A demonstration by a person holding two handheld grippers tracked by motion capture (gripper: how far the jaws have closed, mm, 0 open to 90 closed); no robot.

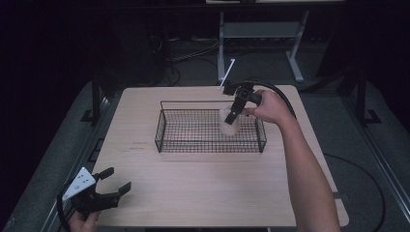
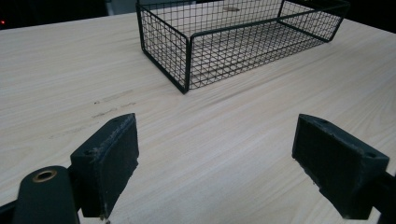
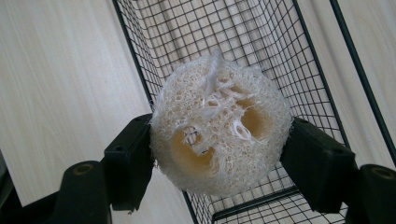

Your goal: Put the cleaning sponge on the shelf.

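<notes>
While my right tongs [image 3: 217, 154] clench the loofah [image 3: 219, 128] above the wire basket [image 1: 164, 131] at its three o'clock end, ready to drop it in, my left tongs [image 2: 217, 165] rest released at seven o'clock, out of the way.

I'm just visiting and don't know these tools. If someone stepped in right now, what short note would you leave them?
Right gripper: jaws shut on the loofah sponge, holding it over the right end of the wire basket, tilted down into it.
Left gripper: jaws open, nothing between them, resting low near the front left corner of the table, apart from the basket.
Done: the sponge is picked up and brought to the basket.
Left: probably lower it onto the basket floor, open the jaws and draw the hand back. I cannot tell whether the sponge already touches the mesh.
</notes>
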